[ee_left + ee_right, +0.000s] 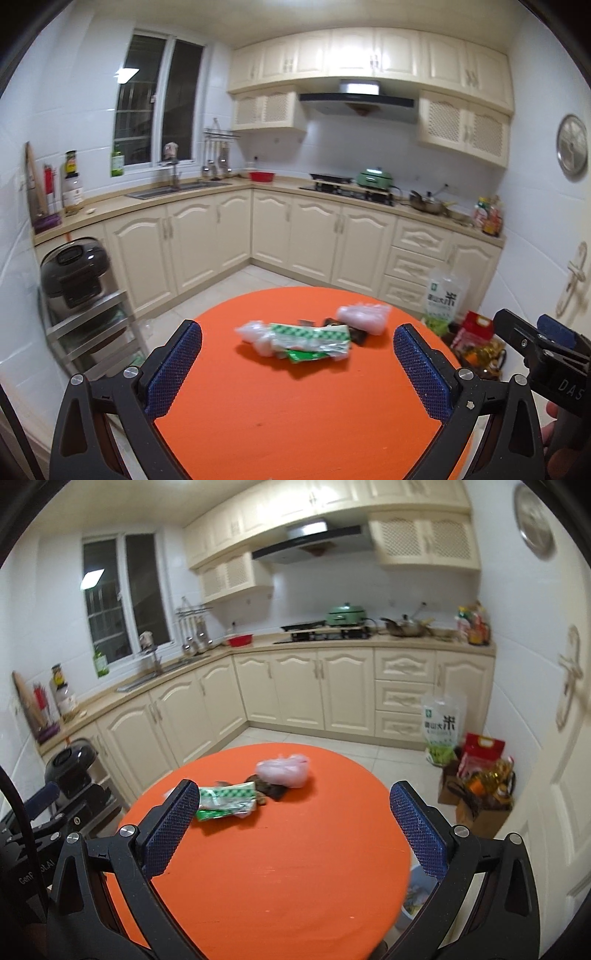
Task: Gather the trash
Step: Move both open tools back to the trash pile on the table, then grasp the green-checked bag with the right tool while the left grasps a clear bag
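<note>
Both claws spread, empty: left claw (297, 363), right claw (293, 829). Wrapper pile (310, 338) near far edge of orange desk (295, 424).

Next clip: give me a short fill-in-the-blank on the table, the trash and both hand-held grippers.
1. The trash pile lies on a round ____ table.
2. Both the left hand-held gripper and the right hand-held gripper are ____.
3. The wrapper with white checks is ____.

Missing words: orange; open; green
</note>
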`<state>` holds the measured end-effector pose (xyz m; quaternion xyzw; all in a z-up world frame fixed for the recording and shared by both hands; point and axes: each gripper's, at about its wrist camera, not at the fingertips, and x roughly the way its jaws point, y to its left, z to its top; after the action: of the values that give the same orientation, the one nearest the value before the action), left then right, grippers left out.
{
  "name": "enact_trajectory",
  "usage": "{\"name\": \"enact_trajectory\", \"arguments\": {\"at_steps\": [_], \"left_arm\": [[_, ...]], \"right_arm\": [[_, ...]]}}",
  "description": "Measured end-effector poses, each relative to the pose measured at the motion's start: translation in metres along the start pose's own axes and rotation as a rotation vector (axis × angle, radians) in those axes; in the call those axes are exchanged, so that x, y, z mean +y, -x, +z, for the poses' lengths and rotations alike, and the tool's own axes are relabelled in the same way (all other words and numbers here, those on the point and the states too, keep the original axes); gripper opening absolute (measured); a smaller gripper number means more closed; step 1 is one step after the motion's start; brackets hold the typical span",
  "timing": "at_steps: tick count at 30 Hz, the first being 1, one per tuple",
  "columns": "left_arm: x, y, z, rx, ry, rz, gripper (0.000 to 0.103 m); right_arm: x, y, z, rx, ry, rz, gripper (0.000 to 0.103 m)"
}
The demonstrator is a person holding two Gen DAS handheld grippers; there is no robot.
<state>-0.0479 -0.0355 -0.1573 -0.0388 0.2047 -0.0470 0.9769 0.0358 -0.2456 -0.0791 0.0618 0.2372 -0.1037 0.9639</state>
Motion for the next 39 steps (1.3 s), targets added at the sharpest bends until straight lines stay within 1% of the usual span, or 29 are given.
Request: {"name": "enact_trajectory", "arguments": {"at_steps": [5,11,12,13,15,17,21,25,30,32,35,39], "left_arm": [[0.006,0.01,-0.005,0.01,0.031,0.029,0.102],[0.007,0.004,0.009,0.027,0.061,0.047,0.102],[0.007,0.002,0.011,0.029,0.063,0.049,0.102],[0.009,-0.008,0.026,0.032,0.064,0.047,0.102],[0.009,-0.013,0.029,0.042,0.068,0.043,0.102],[0.02,-0.026,0.04,0.053,0.066,0.04,0.102],[0.033,-0.049,0.045,0.084,0.065,0.036,0.102],[0.038,-0.084,0.05,0.132,0.073,0.035,0.102],[0.043,-0.137,0.059,0.202,0.077,0.05,0.102],[0.048,-0.161,0.059,0.231,0.085,0.063,0.102],[0.054,-0.2,0.07,0.281,0.09,0.078,0.102],[0.062,-0.248,0.084,0.336,0.101,0.093,0.102]], "right_arm": [[0.028,-0.005,-0.002,0.005,0.059,0.022,0.103],[0.038,-0.012,-0.004,0.019,0.081,0.039,0.103],[0.038,-0.014,-0.004,0.022,0.083,0.04,0.103],[0.038,-0.015,-0.004,0.023,0.086,0.041,0.103],[0.038,-0.019,-0.005,0.031,0.088,0.039,0.103],[0.035,-0.023,-0.005,0.038,0.089,0.039,0.103],[0.027,-0.039,-0.008,0.073,0.084,0.033,0.103],[0.02,-0.067,-0.014,0.137,0.074,0.047,0.103],[0.02,-0.121,-0.025,0.238,0.083,0.076,0.103],[0.025,-0.141,-0.029,0.271,0.095,0.091,0.103],[0.038,-0.174,-0.034,0.317,0.13,0.121,0.103],[0.06,-0.218,-0.041,0.38,0.19,0.182,0.103]]}}
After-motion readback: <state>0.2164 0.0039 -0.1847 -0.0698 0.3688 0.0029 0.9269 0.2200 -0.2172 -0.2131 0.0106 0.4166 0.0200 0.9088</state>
